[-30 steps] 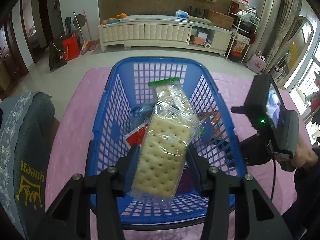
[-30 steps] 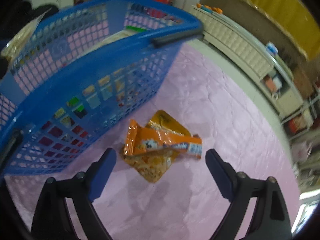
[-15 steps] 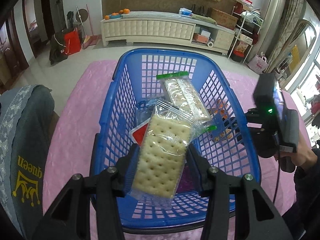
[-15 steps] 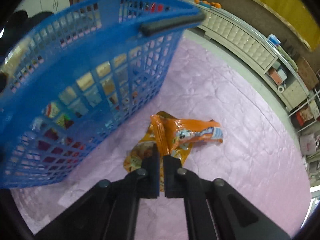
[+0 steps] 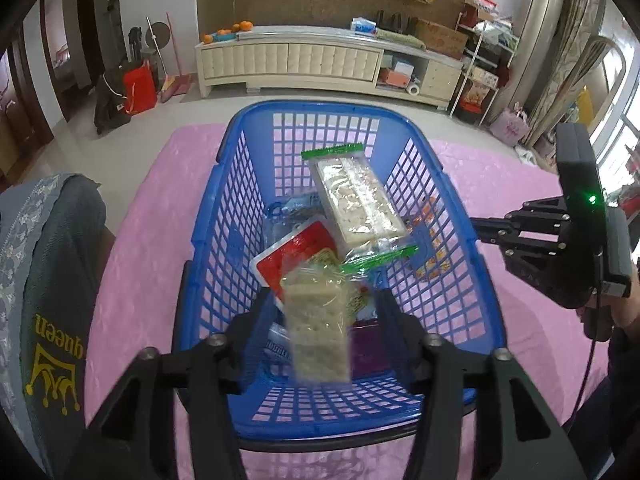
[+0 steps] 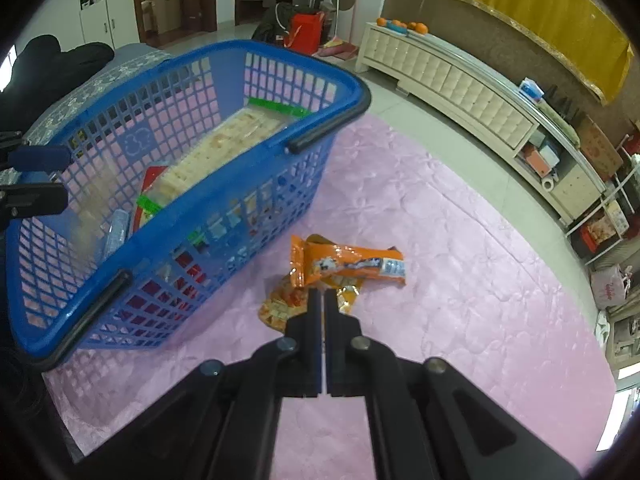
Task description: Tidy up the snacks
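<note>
The left gripper (image 5: 320,300) hangs over the near end of the blue basket (image 5: 236,184); its jaws have just been opening and stand apart, released, with the clear cracker packet (image 5: 318,328) blurred between them and touching neither finger; deeper in the basket lie a long green-ended cracker pack (image 5: 358,200) and a red packet (image 5: 296,248). The basket stands on a pink quilted cover (image 6: 460,248). The right gripper (image 6: 323,300) is clenched, its jaws pressed together on the edge of an orange snack wrapper (image 6: 348,266), which sits just outside the basket's long side wall above a second orange packet (image 6: 280,306) lying flat on the cover; whether the held wrapper still touches the one below I cannot tell.
</note>
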Demonstrator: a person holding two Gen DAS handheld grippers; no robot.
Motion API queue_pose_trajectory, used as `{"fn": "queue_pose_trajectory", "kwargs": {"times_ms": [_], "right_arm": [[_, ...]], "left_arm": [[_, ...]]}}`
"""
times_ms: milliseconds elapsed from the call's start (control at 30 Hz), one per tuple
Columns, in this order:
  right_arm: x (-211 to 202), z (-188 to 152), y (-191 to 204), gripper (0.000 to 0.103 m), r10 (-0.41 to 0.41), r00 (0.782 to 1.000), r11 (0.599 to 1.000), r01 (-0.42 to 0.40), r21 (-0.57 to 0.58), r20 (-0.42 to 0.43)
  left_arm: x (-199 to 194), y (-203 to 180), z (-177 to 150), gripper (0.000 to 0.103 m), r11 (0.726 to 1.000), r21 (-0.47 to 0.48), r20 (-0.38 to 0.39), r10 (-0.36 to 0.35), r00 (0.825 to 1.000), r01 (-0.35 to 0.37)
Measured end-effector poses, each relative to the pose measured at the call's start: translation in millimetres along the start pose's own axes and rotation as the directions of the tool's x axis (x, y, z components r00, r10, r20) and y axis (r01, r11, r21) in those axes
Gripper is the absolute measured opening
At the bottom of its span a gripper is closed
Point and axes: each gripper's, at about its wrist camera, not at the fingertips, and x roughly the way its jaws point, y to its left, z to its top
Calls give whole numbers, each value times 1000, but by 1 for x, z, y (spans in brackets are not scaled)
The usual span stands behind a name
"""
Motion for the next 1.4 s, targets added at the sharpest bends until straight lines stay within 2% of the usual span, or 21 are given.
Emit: {"fn": "queue_pose_trajectory", "kwargs": {"times_ms": [67,133,267,567,633,700,800,833,867,933,1000,1300,1400], "right_arm": [[1,3,-1,3,-3,1000,1000,3,5,-3],[0,5,-4,3,7,1000,1000,-7,25,1],[-3,10,-10,3,30,1000,996,-30,80,-1],[-19,24,-20,3,44,999,981,-40,191,-16],[-18,26,-28,3,58,998,968,-48,247,-31],[-11,28,-37,4,42,996,956,-17,293,-82],[-3,30,-45,17,44,993,943,-3,332,-114],[0,30,-47,31,48,992,938,-3,347,-120],[3,30,-52,48,66,990,926,-13,378,-127],[10,30,-61,62,98,986,897,-29,442,-134],[17,30,-72,63,129,982,860,-41,508,-139],[62,32,-101,63,199,959,757,-20,653,-201],[80,31,-105,63,219,949,742,-10,670,-228]], "left_arm": [[-1,0,0,57,1000,0,3,-1,1000,1],[-3,-2,1,63,1000,18,5,11,1000,-11],[-6,-4,2,63,999,51,14,18,1000,-19],[-6,-2,10,65,999,39,17,7,1000,-8],[-3,-2,14,65,999,37,14,7,1000,-7],[-1,-4,18,65,999,36,8,6,1000,-6],[5,-5,27,67,999,33,-10,15,1000,-14],[7,-6,30,68,999,33,-15,17,1000,-16],[9,-6,33,68,999,32,-19,18,1000,-18],[13,-6,40,69,999,29,-33,17,999,-16],[18,-6,47,69,999,24,-43,22,999,-21],[36,-1,65,70,1000,-2,-76,17,997,-17],[42,-1,67,70,1000,7,-85,19,996,-18]]}}
